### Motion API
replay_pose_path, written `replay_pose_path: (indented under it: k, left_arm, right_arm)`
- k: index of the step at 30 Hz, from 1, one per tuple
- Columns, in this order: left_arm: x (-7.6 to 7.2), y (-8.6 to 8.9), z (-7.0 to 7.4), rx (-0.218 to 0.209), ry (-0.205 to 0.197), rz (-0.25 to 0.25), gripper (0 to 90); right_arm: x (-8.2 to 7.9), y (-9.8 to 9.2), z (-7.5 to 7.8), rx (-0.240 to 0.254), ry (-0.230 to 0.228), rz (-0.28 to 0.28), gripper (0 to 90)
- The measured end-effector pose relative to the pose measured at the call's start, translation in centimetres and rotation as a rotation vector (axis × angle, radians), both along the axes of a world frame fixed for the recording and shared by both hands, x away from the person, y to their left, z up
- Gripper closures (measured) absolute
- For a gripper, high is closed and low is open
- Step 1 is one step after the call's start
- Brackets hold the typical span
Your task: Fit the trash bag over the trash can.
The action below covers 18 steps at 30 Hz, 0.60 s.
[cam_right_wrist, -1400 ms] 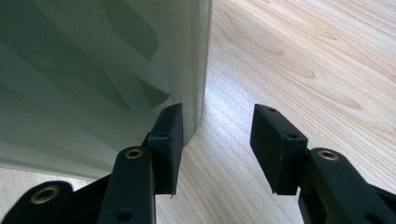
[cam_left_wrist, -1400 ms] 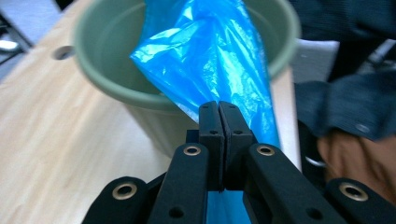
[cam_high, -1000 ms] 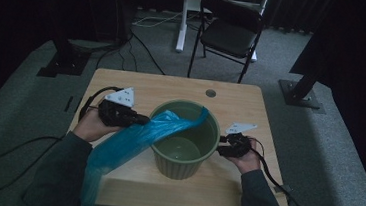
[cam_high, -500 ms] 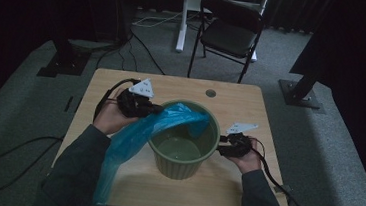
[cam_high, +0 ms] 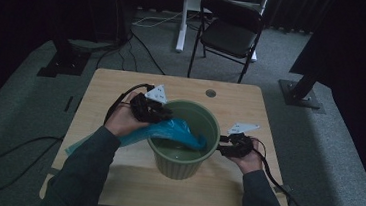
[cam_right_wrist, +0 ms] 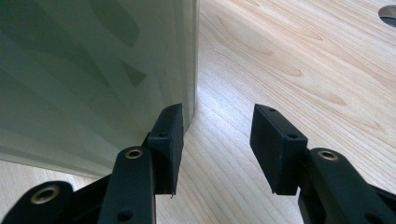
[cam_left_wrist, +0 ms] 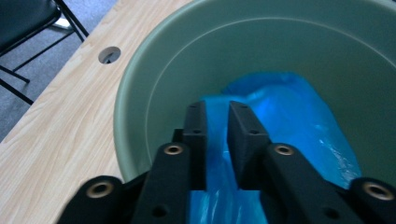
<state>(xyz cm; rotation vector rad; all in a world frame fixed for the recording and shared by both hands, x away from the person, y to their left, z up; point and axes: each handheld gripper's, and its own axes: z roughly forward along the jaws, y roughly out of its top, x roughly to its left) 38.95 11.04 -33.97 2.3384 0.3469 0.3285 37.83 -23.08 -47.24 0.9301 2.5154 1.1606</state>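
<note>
A green plastic bin [cam_high: 181,164] stands upright on the wooden table [cam_high: 100,92]. A blue plastic bag [cam_high: 174,132] drapes over its near-left rim, one end inside the bin [cam_left_wrist: 154,70], the rest trailing off the table's left side. My left gripper [cam_high: 163,115] is over the left rim; its jaws have just been opening. In the left gripper view the left gripper [cam_left_wrist: 215,110] shows a narrow gap, with the bag [cam_left_wrist: 289,107] lying between and below the pads, not pinched. My right gripper [cam_high: 222,147] rests open on the table against the bin's right wall [cam_right_wrist: 93,70], nothing between its fingers [cam_right_wrist: 217,116].
A round cable hole [cam_high: 210,93] sits near the table's far edge. A black folding chair [cam_high: 229,34] and a white desk leg [cam_high: 182,17] stand beyond the table. Cables trail from both grippers across the table and the floor.
My left hand moved right along the bin's rim. The bag, earlier stretched across the bin's mouth, now sags inside it. The left jaws have parted. The right hand stayed put.
</note>
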Motion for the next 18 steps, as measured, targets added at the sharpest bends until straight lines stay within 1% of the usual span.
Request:
replay_pose_path:
  k: [3,5,14,15,17,18]
  left_arm:
    - [-0.3,0.9,0.5,-0.039,-0.007,0.012,70.7]
    - [-0.4,1.6,0.9,-0.064,-0.009,0.019,69.4]
    - [-1.4,5.1,1.9,-0.110,-0.013,0.054,67.4]
    - [-1.6,5.4,1.9,-0.123,-0.010,0.057,66.7]
    - [-2.0,6.1,1.9,-0.132,-0.011,0.066,65.3]
    - [-2.2,6.5,1.8,-0.129,-0.015,0.069,64.7]
  right_arm:
    - [0.0,0.0,0.0,-0.002,0.000,0.001,53.6]
    - [0.0,0.1,0.0,-0.004,0.002,0.001,53.5]
    - [-0.1,0.1,0.0,-0.001,0.001,-0.001,53.6]
    - [-0.1,0.1,0.0,-0.001,-0.004,-0.005,54.2]
    - [-0.2,-0.1,0.2,0.006,-0.014,-0.015,55.9]
    - [-0.2,-0.2,0.3,0.011,-0.020,-0.019,57.5]
